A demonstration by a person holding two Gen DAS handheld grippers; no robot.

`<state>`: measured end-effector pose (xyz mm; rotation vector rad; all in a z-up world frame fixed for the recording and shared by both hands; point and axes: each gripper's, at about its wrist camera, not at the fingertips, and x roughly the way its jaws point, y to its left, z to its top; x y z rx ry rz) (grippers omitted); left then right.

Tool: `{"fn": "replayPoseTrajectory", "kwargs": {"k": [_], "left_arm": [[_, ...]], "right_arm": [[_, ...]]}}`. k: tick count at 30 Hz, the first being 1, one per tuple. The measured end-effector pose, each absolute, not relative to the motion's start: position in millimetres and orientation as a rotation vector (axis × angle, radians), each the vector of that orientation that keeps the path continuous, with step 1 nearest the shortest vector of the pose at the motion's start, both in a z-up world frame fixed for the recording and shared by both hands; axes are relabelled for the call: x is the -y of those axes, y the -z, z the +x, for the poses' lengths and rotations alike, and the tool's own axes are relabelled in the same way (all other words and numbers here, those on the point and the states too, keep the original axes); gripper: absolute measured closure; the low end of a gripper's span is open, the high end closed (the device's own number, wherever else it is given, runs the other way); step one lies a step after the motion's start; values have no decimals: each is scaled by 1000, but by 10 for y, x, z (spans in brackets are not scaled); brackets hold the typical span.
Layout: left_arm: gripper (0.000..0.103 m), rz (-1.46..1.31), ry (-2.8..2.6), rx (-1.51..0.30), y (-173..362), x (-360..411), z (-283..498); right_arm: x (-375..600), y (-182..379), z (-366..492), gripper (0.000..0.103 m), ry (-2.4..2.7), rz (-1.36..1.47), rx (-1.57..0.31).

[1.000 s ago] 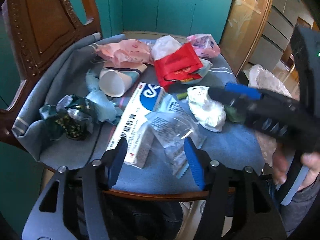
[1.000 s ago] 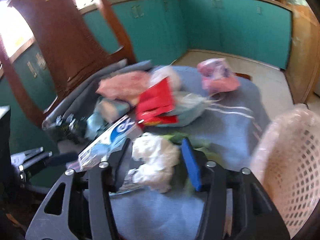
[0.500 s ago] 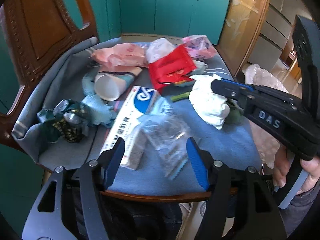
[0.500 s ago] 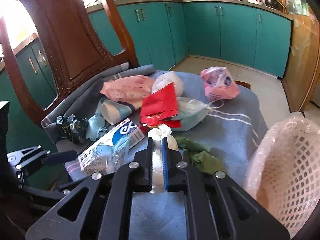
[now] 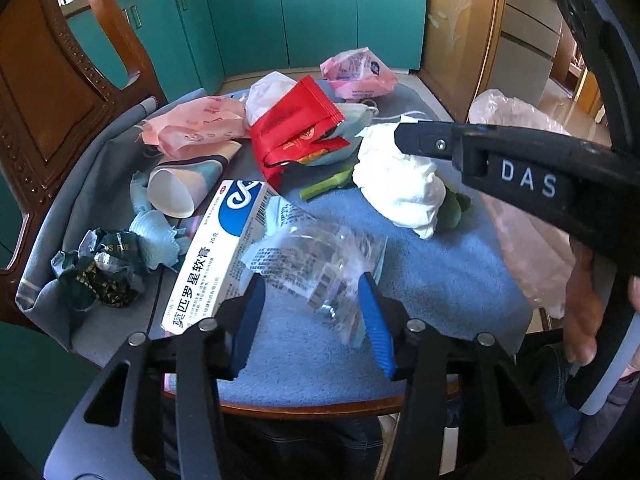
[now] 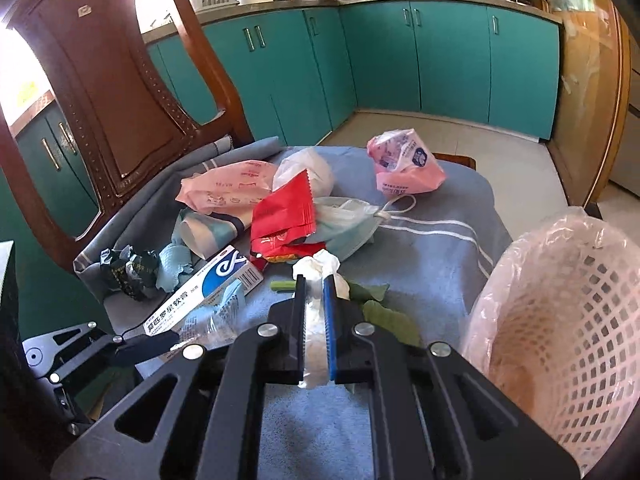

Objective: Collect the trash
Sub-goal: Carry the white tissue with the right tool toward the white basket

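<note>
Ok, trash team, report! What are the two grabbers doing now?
Right gripper shut on white tissue wad. Left gripper closing around clear plastic wrapper, not pinching yet. Lined basket alongside, path clear.

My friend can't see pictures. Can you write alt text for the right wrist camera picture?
The right tongs are shut on a crumpled white tissue above a blue cloth strewn with trash: a red wrapper, a face mask, an ointment box. A bag-lined white basket stands at right.
</note>
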<state>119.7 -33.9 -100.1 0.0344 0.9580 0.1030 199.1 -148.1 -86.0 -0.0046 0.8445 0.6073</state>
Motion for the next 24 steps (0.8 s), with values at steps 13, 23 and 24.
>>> {"fn": "replayPoseTrajectory", "kwargs": {"k": [13,23,24], "left_arm": [[91,94,-128,-917,957,392,1161],[26,-95,-108,-856,754,138,1135],[25,-104,-109,-852,756,146,1158]], "right_arm": [[1495,851,1987,94,-606,3,-838],[1692,780,2066,94,-556,70,-813],[1733,758,2073,94,-549,85,-804]]}}
